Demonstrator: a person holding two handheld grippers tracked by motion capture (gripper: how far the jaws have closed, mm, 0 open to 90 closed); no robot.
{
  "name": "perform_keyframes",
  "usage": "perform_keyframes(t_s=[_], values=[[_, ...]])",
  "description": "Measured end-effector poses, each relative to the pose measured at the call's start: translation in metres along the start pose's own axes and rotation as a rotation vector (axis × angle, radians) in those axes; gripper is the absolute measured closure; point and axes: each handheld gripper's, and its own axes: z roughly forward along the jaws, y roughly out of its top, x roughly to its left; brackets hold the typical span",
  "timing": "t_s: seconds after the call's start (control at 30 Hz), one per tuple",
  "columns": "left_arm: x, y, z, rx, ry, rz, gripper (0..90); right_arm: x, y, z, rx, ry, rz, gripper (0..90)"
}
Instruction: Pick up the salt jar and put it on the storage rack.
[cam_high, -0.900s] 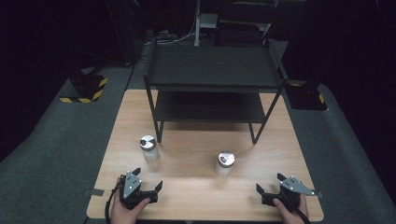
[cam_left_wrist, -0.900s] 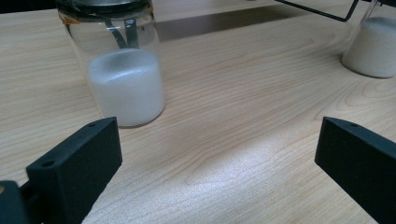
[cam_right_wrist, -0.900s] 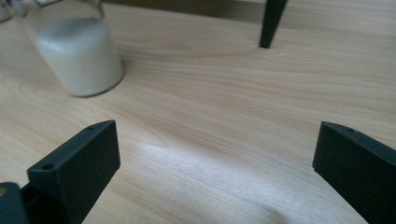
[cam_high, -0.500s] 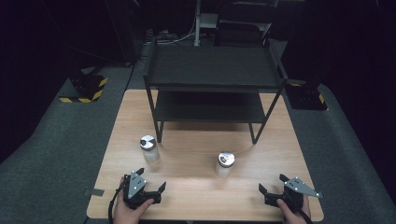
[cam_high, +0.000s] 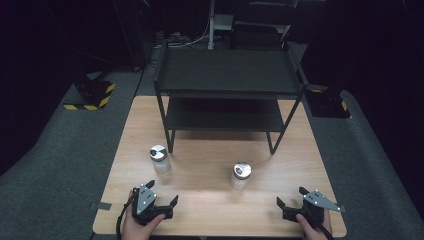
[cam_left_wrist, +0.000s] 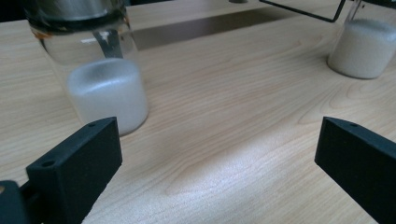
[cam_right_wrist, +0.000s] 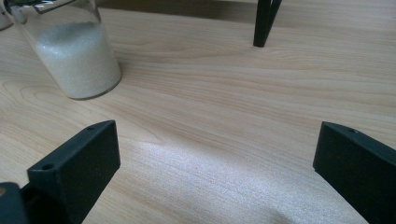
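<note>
My left gripper (cam_high: 159, 202) and right gripper (cam_high: 291, 201) are black, each topped by a grey three-cornered plate; blocky black jaws carry small screw holes, and a black cable trails behind.

Left jar (cam_left_wrist: 100, 70) lid cropped by left claw view's top edge; right jar (cam_right_wrist: 70, 51) lid likewise cropped in right claw view.
</note>
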Motion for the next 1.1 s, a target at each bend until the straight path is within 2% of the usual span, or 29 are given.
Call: perform_keyframes(t_s=[0.07,0.17,0.3,0.4,0.43,0.53,0.6,0.7,0.83,1.0,1.1], values=[[-0.002,0.005,-0.004,-0.018,0.008,0.003,1.0,0.001,0.000,0.000,-0.001,0.001,-0.010,0.3],[-0.004,0.010,-0.008,-0.042,0.019,-0.016,1.0,0.001,0.000,0.000,0.000,0.006,-0.009,0.3],[-0.006,0.019,-0.010,-0.060,0.033,-0.011,0.8,0.000,0.000,0.000,0.000,0.011,-0.011,0.3],[-0.005,0.025,-0.006,-0.065,0.081,-0.036,0.8,0.001,-0.001,-0.001,-0.002,0.009,-0.008,0.3],[-0.005,0.025,-0.006,-0.065,0.081,-0.036,0.8,0.001,-0.001,-0.001,-0.002,0.009,-0.008,0.3],[-0.002,0.027,0.001,-0.061,0.111,-0.054,0.8,0.000,-0.002,-0.001,-0.007,0.013,-0.007,0.3],[0.001,0.026,0.012,-0.051,0.145,-0.058,0.8,0.000,-0.001,-0.001,-0.004,0.012,-0.007,0.3],[0.004,0.026,0.021,-0.044,0.162,-0.075,0.8,0.000,-0.001,-0.001,-0.005,0.012,-0.008,0.3],[0.009,0.025,0.043,-0.036,0.200,-0.070,2.6,0.000,-0.002,-0.001,-0.008,0.012,-0.007,0.3],[0.018,0.025,0.060,-0.021,0.217,-0.116,2.8,0.000,-0.003,-0.002,-0.012,0.010,0.004,0.3],[0.022,0.023,0.065,-0.026,0.210,-0.141,4.0,-0.001,-0.003,-0.003,-0.013,0.011,0.012,0.3]])
